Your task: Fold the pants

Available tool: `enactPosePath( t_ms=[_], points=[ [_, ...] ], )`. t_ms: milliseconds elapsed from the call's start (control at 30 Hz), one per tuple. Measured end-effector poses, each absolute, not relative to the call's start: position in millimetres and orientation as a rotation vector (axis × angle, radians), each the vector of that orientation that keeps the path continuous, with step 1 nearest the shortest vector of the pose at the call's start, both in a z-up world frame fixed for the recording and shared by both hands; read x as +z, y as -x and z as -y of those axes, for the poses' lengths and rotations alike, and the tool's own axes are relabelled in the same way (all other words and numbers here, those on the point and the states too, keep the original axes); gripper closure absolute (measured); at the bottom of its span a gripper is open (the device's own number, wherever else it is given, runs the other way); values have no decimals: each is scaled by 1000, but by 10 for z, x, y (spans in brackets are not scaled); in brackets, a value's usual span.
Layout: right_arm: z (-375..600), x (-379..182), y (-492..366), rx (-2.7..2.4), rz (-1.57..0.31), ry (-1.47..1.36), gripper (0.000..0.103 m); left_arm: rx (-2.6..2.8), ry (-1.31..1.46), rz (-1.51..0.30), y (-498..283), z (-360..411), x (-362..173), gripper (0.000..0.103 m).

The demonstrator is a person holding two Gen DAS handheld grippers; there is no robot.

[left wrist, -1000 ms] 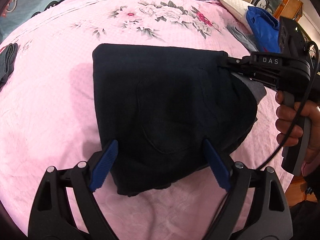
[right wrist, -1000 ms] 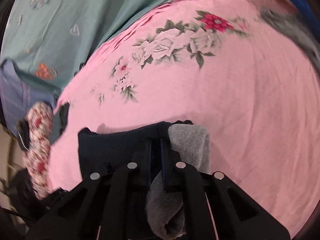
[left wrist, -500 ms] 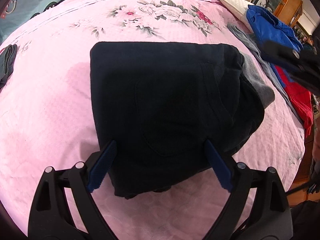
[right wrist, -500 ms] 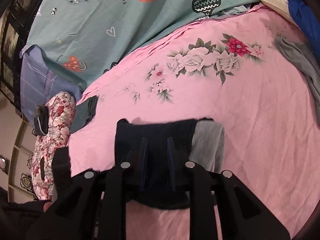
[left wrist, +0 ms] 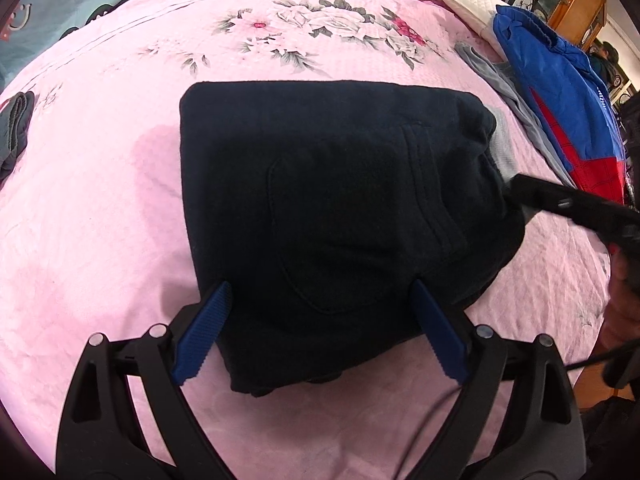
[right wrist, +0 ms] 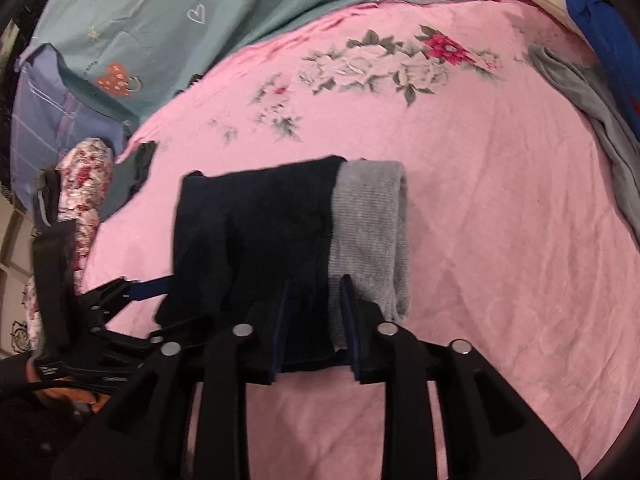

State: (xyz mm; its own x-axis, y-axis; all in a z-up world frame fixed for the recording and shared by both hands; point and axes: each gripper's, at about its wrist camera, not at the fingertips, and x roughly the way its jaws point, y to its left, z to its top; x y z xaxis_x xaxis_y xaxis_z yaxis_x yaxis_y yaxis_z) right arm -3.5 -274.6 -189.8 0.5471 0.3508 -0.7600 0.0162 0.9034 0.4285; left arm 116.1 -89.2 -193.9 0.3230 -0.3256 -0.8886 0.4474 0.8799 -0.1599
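Dark pants [left wrist: 340, 220] lie folded compactly on the pink bed [left wrist: 100, 220], both left gripper [left wrist: 320, 332] and just-opening right gripper [right wrist: 314, 320] with fingers apart, unclamped.

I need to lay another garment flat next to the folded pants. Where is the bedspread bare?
Bare pink bedspread lies left of the folded pants, and between them and the rose print. The right edge is crowded: grey garment, blue jacket.

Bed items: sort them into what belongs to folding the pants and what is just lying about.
Job:
folded dark pants
its grey waistband
left tool
right tool

Lying about:
blue and red jacket
grey garment
cream pillow
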Motion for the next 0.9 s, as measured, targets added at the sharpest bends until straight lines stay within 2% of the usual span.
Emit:
enactPosePath(
  t_ms=[33, 133, 233, 367, 533, 700, 767, 900],
  points=[
    [2762, -1835, 68, 207, -962, -420, 57, -501, -119, -1136, -1165, 891, -1914, 11],
    [2910, -1617, 172, 213, -887, -436, 55, -474, -103, -1109, -1162, 869, -1727, 11],
    [3103, -1563, 136, 220, -862, -455, 40, -480, -81, -1044, -1185, 952, -1460, 11],
    [3292, -1679, -114, 212, -890, -430, 39, -490, -81, -1046, -1312, 1225, -1396, 11],
    [3320, -1826, -421, 295, -943, -373, 39, -412, -151, -1127, -1472, 1592, -1748, 11],
    [3308, -1978, -643, 377, -1009, -309, 39, -363, -223, -1112, -1430, 1673, -1855, 6],
    [3313, -2022, -705, 408, -1023, -305, 35, -346, -220, -1117, -1434, 1669, -1869, 4],
    [3338, -2076, -801, 462, -1037, -312, 33, -326, -224, -1118, -1437, 1685, -1908, 2]
  ],
)
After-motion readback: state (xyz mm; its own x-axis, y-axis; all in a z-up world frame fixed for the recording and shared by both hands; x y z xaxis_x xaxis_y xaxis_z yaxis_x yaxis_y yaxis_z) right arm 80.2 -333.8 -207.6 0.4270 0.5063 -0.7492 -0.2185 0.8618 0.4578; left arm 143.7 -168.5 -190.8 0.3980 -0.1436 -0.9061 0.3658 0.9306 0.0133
